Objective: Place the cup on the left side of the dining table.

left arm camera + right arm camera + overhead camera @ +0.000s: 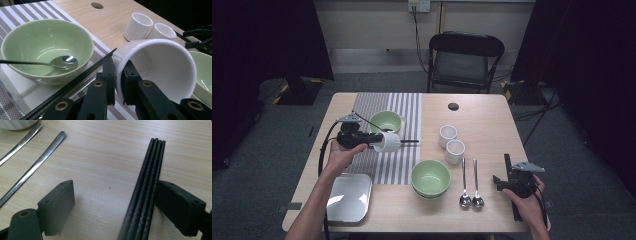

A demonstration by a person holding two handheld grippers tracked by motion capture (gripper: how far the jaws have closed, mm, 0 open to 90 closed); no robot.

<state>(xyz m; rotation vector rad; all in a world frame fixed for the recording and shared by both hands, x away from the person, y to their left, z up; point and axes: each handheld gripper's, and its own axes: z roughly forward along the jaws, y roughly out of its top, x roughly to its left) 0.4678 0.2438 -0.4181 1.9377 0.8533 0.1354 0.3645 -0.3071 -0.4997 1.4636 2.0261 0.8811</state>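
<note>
My left gripper (379,141) is shut on the rim of a white cup (389,142), which hangs tilted on its side over the striped mat (399,165). In the left gripper view one jaw is inside the cup (160,67) and the other outside its wall. Just beyond it a green bowl (47,47) with a spoon (62,62) in it stands on a clear tray (15,87). Black chopsticks (75,82) lie beside that bowl. My right gripper (117,202) rests open on the table at the front right (504,182), with a bundle of black chopsticks (146,187) against its right jaw.
A second green bowl (430,177) sits at the front middle, with two spoons (464,185) to its right. Two white cups (447,135) stand behind them. A silvery tray (349,196) lies at the front left. A chair (464,60) stands beyond the table.
</note>
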